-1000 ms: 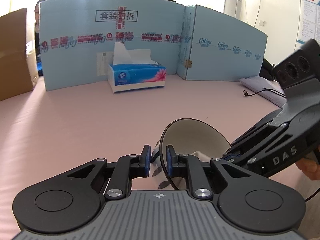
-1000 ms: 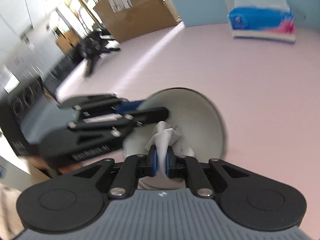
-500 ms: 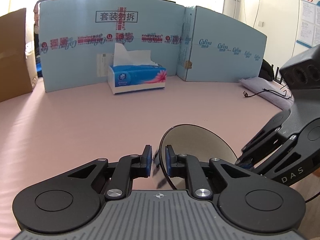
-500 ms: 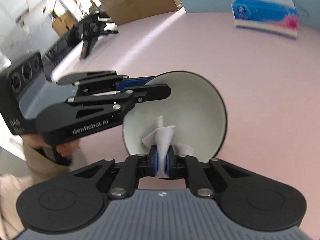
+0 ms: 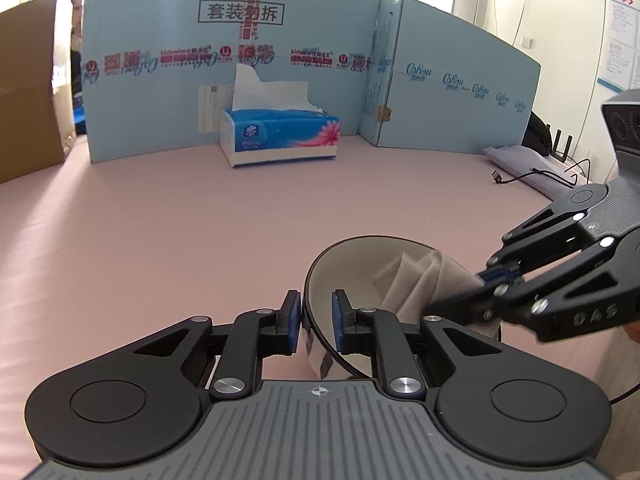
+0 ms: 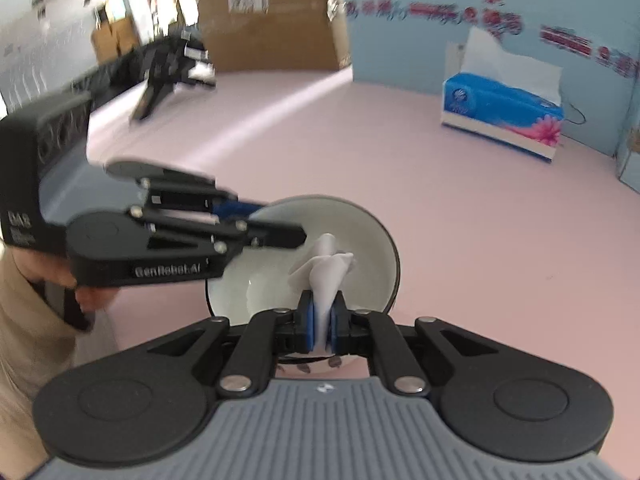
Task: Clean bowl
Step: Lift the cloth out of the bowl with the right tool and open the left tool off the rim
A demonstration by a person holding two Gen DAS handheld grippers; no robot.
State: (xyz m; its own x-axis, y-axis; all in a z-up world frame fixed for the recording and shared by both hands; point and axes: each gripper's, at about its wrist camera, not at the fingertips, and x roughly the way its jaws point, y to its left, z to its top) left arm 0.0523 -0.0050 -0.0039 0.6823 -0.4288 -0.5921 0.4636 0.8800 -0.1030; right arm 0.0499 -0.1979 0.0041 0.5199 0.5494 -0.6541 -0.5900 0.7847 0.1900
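Bowl (image 5: 360, 276) sits tilted at lower centre of the left view, its rim pinched between the left gripper (image 5: 316, 320)'s blue pads. Right gripper (image 6: 321, 322), clamped on a crumpled tissue (image 6: 326, 272), is inside the white hollow. Tissue box (image 5: 280, 136) upper centre on the pink table (image 5: 160, 220).

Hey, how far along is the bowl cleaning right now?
Done: a tissue is out of the tissue box, and the bowl is lifted and tilted, its rim pinched by the left gripper. In hand: the right gripper holds the bunched tissue inside the bowl, apparently mid-wipe. Left: finishing the wipe, then setting the bowl down. No dirt is visible inside the bowl.
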